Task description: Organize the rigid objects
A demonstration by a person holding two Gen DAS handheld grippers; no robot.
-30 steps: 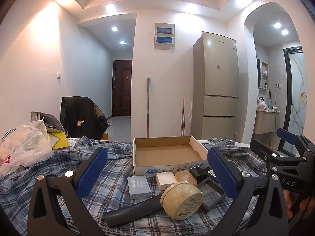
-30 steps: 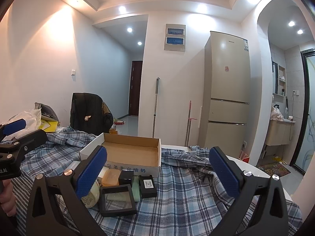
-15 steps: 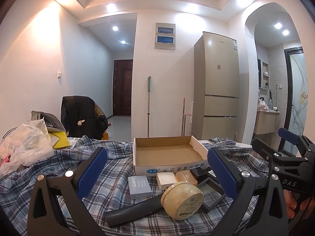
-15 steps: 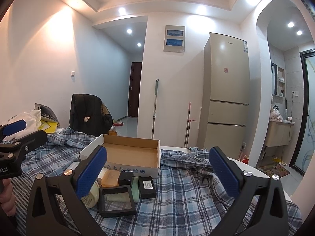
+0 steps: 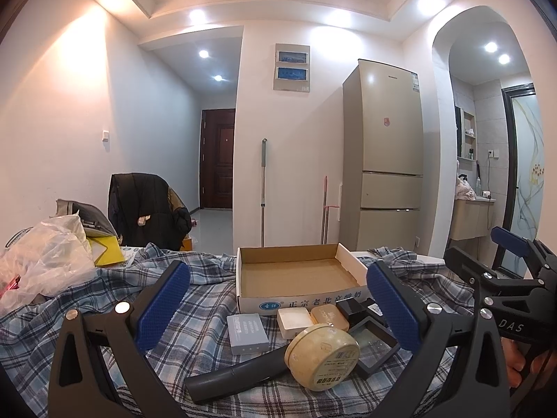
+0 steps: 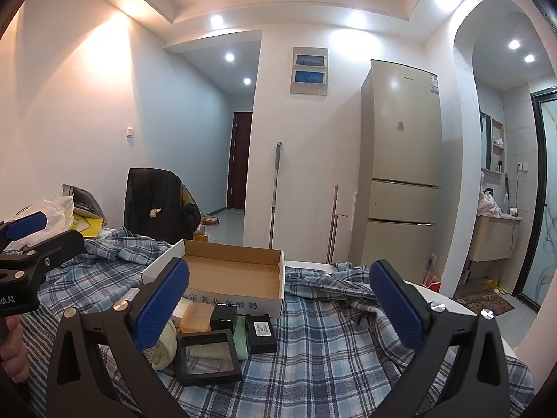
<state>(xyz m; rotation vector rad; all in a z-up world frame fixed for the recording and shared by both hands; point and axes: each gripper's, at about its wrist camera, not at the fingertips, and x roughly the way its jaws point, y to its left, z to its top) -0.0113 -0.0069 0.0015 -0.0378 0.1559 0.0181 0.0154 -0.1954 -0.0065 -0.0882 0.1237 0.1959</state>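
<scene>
Both sets of jaws are spread wide and hold nothing: the left gripper and the right gripper hover above the plaid-covered worktop. The small rigid items cluster just before the empty cardboard box, likely staged for packing. The round tin partly hides its neighbours; labels are unreadable.
</scene>
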